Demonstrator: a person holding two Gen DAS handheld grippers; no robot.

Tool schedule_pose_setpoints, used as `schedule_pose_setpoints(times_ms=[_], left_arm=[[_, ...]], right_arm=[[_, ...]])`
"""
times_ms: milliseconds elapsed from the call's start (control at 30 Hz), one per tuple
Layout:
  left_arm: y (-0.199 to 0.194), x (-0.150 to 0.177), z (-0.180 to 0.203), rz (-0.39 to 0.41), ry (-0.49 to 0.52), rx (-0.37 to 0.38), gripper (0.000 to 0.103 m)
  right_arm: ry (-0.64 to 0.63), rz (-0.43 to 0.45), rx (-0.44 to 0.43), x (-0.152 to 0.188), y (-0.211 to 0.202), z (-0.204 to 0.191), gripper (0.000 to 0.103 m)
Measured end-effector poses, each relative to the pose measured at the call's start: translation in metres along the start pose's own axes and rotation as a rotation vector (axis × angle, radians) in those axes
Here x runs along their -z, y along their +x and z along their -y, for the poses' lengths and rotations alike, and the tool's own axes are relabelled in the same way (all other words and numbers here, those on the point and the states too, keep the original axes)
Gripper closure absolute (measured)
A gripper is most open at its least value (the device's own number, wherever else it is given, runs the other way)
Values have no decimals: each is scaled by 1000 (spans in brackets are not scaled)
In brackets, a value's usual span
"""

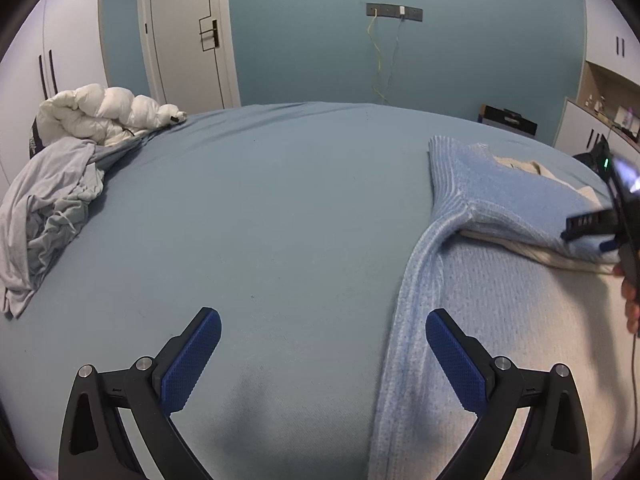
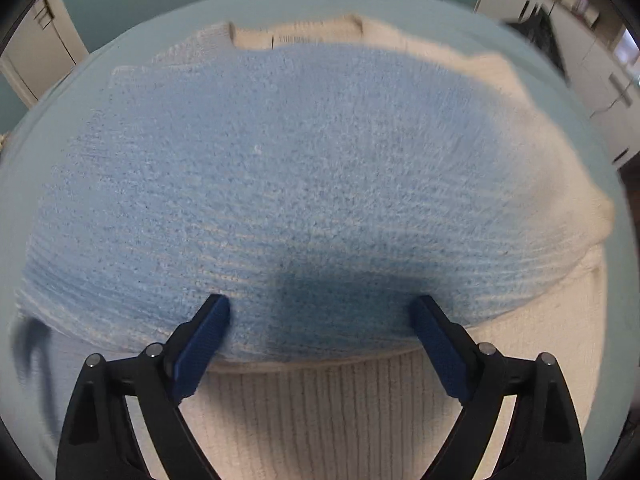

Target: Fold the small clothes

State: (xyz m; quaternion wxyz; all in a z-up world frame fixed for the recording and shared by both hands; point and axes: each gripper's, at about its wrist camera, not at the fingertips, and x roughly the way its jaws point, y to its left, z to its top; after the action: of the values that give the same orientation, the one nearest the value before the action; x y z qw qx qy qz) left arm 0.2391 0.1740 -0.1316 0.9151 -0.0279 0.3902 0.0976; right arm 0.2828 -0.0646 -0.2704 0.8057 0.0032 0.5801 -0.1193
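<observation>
Blue bed (image 1: 260,208): knit sweater (image 1: 500,200) folded, sleeve (image 1: 416,304) trailing twd camera.

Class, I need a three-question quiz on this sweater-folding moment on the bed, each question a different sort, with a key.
1. True or false: the left gripper holds the sweater.
2. Which lies beside the white duvet? A) grey garment B) red towel C) shoes
3. Fill in: the blue fold lies over a ____ knit layer.

Key: 1 false, it is open over the sheet. 2 A. 3 cream.
</observation>
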Motion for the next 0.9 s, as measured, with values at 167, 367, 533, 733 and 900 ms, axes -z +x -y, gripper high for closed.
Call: schedule_pose_setpoints(times_ms=[167, 367, 533, 733, 900], left_arm=[[-9, -2, 0, -3, 9, -12, 0], [-30, -1, -12, -41, 67, -26, 0], [-37, 4, -20, -69, 139, -60, 0], [-49, 16, -15, -136, 171, -50, 0], [-85, 25, -9, -227, 67, 127, 0]], right_arm=[[17, 158, -122, 4, -66, -57, 13], [-160, -64, -70, 22, 4, -148, 12], [-95, -63, -220, 40, -24, -124, 8], [13, 53, -423, 118, -134, 6, 8], [27, 180, -328, 208, -200, 125, 7]])
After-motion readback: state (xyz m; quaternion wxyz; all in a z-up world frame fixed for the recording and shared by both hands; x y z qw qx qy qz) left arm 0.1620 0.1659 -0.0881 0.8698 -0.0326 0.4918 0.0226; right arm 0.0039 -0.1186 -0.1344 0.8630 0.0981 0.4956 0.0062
